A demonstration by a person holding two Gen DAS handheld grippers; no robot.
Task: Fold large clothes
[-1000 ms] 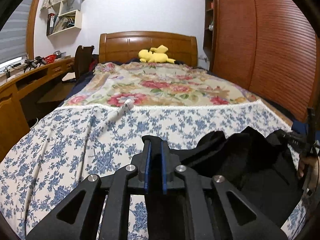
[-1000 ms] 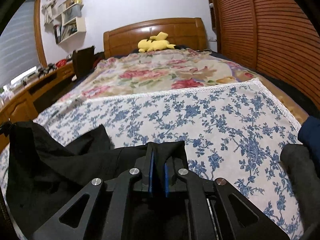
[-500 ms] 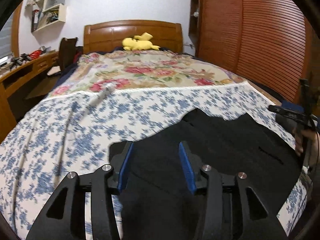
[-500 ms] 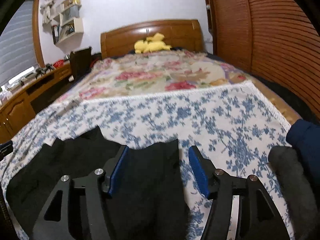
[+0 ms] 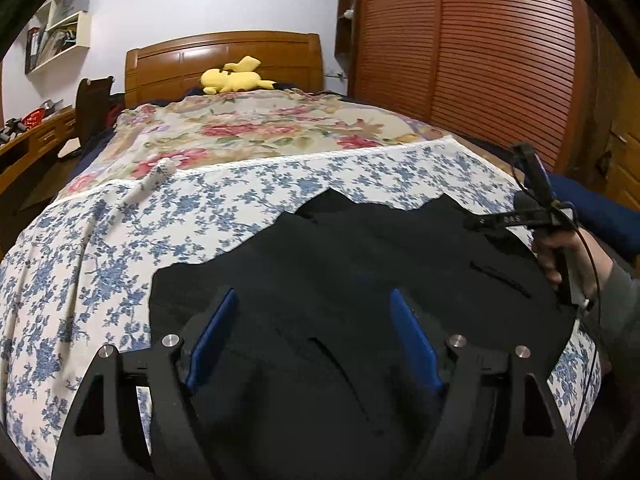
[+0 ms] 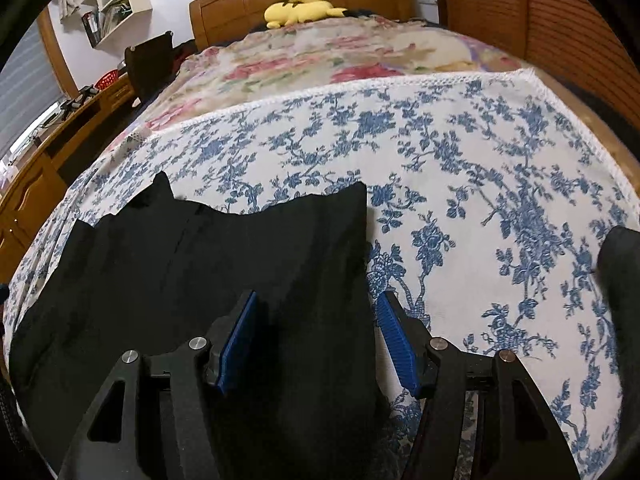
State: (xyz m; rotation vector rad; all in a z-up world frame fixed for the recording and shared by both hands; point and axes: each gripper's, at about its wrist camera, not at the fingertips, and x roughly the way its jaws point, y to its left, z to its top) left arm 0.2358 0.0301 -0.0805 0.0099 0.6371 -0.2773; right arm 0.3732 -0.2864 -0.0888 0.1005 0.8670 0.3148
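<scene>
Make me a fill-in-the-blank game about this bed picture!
1. The garment lying on the bed is ____.
2. The plush toy by the headboard is ____.
3. The jaws of both grippers, left and right, are ____.
4. The flowers on the near sheet are ____.

Missing words: black; yellow; open; blue

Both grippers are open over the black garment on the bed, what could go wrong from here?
1. The garment's far edge is uneven with raised peaks, so a fold now may come out crooked.
2. The right gripper straddles the garment's right edge; closing there might also pinch the floral sheet.
</scene>
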